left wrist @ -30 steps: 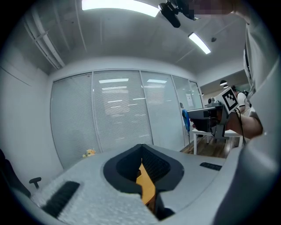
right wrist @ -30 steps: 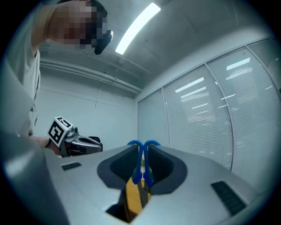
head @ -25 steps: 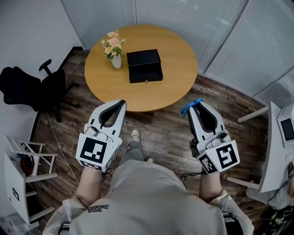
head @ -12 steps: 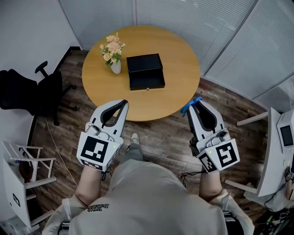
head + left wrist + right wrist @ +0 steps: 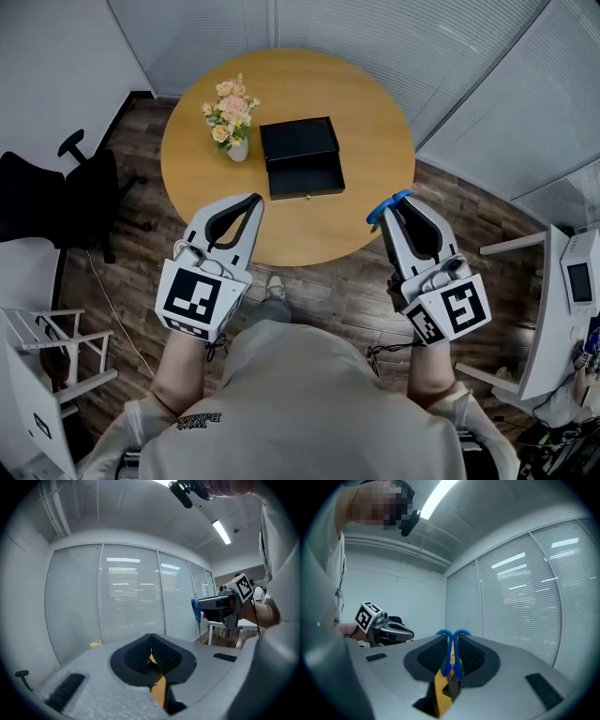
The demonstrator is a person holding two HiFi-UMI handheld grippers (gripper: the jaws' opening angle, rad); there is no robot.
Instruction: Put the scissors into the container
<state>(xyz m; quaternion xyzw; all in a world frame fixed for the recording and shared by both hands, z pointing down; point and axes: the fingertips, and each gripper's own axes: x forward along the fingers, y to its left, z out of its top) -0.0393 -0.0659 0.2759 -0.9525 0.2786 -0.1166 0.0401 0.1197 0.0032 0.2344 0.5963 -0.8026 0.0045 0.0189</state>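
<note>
Head view: the right hand-held gripper (image 5: pixel 389 208), at centre right, pinches the blue-handled scissors (image 5: pixel 387 203) above the near rim of the round desk (image 5: pixel 375 112). The black container (image 5: pixel 300 157) sits apart at desk centre, apparently open, beside a flower vase (image 5: pixel 231 111). The left hand-held gripper (image 5: pixel 253 199) hangs at centre left. Left gripper view: its jaws (image 5: pixel 151 641) are pressed together on nothing. Right gripper view: the jaws (image 5: pixel 450 639) clamp the scissors (image 5: pixel 446 665) by the plastic handle loops, with the blades out of sight. Scissors are likely light and rigid with smooth handles, so they may pivot in this pinch. A grip nearer the pivot would steady them.
</note>
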